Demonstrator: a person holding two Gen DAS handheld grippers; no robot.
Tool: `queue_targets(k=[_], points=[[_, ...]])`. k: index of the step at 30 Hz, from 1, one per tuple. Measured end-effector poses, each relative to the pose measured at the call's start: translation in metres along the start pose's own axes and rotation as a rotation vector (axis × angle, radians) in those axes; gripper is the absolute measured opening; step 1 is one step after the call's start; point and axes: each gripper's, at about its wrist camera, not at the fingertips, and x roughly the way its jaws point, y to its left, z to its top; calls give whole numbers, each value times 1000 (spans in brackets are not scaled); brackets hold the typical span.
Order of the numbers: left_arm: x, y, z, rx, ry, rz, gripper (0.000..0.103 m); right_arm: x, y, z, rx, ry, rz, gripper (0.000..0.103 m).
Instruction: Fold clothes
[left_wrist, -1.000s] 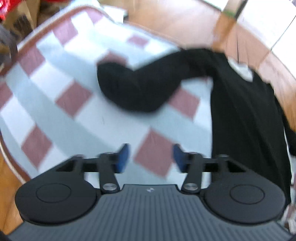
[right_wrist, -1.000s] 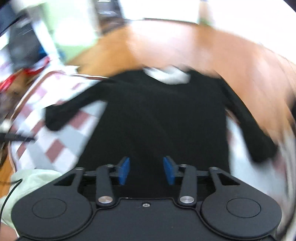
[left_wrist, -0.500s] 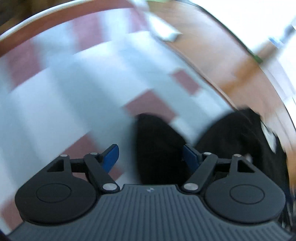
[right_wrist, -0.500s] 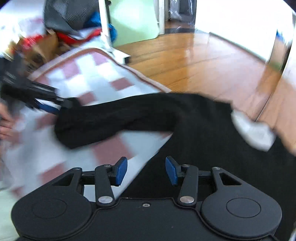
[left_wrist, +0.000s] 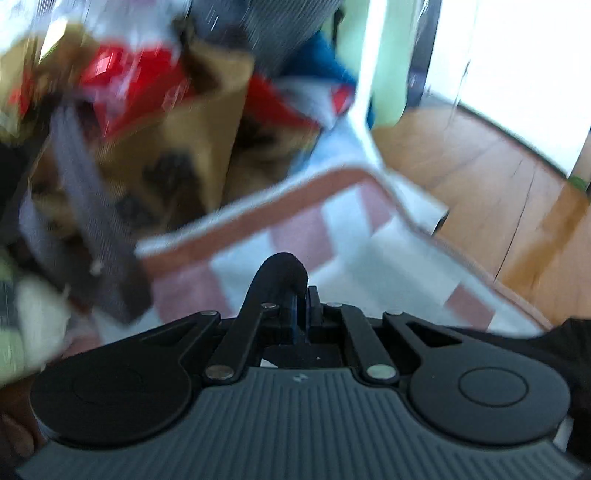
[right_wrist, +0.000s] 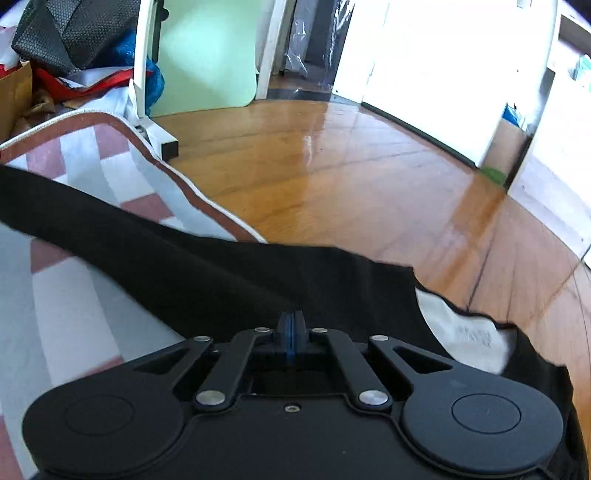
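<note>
The left gripper (left_wrist: 301, 308) is pressed together and pinches a fold of the black shirt (left_wrist: 282, 273). The bit of cloth sticks up in a little hump above the blue pads (left_wrist: 294, 314), at about 12 o'clock from them. More of the black shirt shows at 4 o'clock, at the edge of the left wrist view.

Under the left gripper lies a checked blanket (left_wrist: 332, 236) with red and pale squares and a brown border. Past the blanket, at 10 o'clock, there is a blurry pile of things (left_wrist: 147, 110): something tan, something red, something blue. At 2 o'clock is the shiny wooden floor (left_wrist: 498, 177).

The right gripper (right_wrist: 291, 332) is pressed together too. Its blue pads meet right on top of the black shirt (right_wrist: 221, 273), and they seem to pinch the cloth there, though the pinch is hard to see. One long black sleeve (right_wrist: 55, 206) runs away toward 10 o'clock over the checked blanket (right_wrist: 74, 295). At 3 o'clock from the right gripper is a white tag (right_wrist: 469, 332) inside the neck of the shirt.

The top of the shirt hangs past the blanket's brown edge onto the wooden floor (right_wrist: 351, 173). Far off at 11 o'clock stand a pale green board (right_wrist: 207, 55) and a white post (right_wrist: 138, 66).
</note>
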Motion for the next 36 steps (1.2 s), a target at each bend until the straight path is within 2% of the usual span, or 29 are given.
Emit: queue_targets(k=[4, 5, 8, 9, 10, 12, 14, 15, 16, 17, 18, 19, 20, 22, 23, 24, 25, 26, 28, 29, 31, 35, 36], points=[[24, 9, -35, -26, 134, 49, 11, 5, -13, -24, 21, 64, 14, 0], [27, 15, -43, -63, 151, 56, 18, 6, -16, -29, 29, 87, 8, 0], [22, 37, -59, -182, 152, 19, 31, -1, -31, -40, 81, 128, 19, 3], [19, 42, -62, -201, 145, 6, 34, -6, -35, -42, 104, 125, 43, 5], [17, 43, -63, -198, 140, 0, 41, -9, -39, -43, 127, 119, 68, 7], [15, 45, -65, -174, 134, -6, 47, -15, -45, -43, 163, 98, 130, 14], [14, 46, -66, -147, 127, -17, 49, -15, -48, -41, 185, 83, 167, 33], [15, 46, -65, -144, 121, -18, 49, -15, -47, -40, 189, 75, 177, 36], [16, 46, -63, -142, 114, -17, 49, -13, -45, -37, 181, 68, 182, 45], [19, 45, -61, -131, 106, -25, 37, -10, -42, -34, 168, 65, 183, 51], [23, 39, -59, -80, 123, -41, 14, -7, -38, -31, 151, 64, 186, 53], [27, 31, -56, -13, 150, -57, 2, -4, -33, -28, 132, 66, 190, 55], [27, 19, -55, 64, 158, -45, 2, 1, -28, -25, 106, 76, 200, 56], [22, 0, -52, 166, 135, -36, 2, 17, -12, -21, 6, 119, 216, 53], [20, -9, -50, 212, 122, -35, 2, 26, -5, -21, -53, 137, 183, 43], [18, -13, -42, 217, 105, -32, 2, 31, -2, -21, -81, 132, 149, 42], [16, -13, -32, 204, 87, -28, 2, 32, -4, -19, -66, 117, 157, 16], [14, -8, -19, 156, 67, -19, 2, 32, -7, -17, -44, 107, 174, 7], [12, 10, 7, 28, 27, 2, 3, 28, -13, -17, 3, 78, 210, 7], [11, 12, 14, 12, 18, 24, 4, 26, -12, -20, -18, 65, 206, 7], [12, 12, 24, 24, 9, 80, 5, 28, -7, -28, -60, 69, 188, 6], [16, 5, 31, 71, 6, 204, 20, 28, -4, -32, -58, 63, 174, 7], [17, 5, 29, 70, 8, 211, 22, 28, -4, -33, -60, 60, 175, 7]])
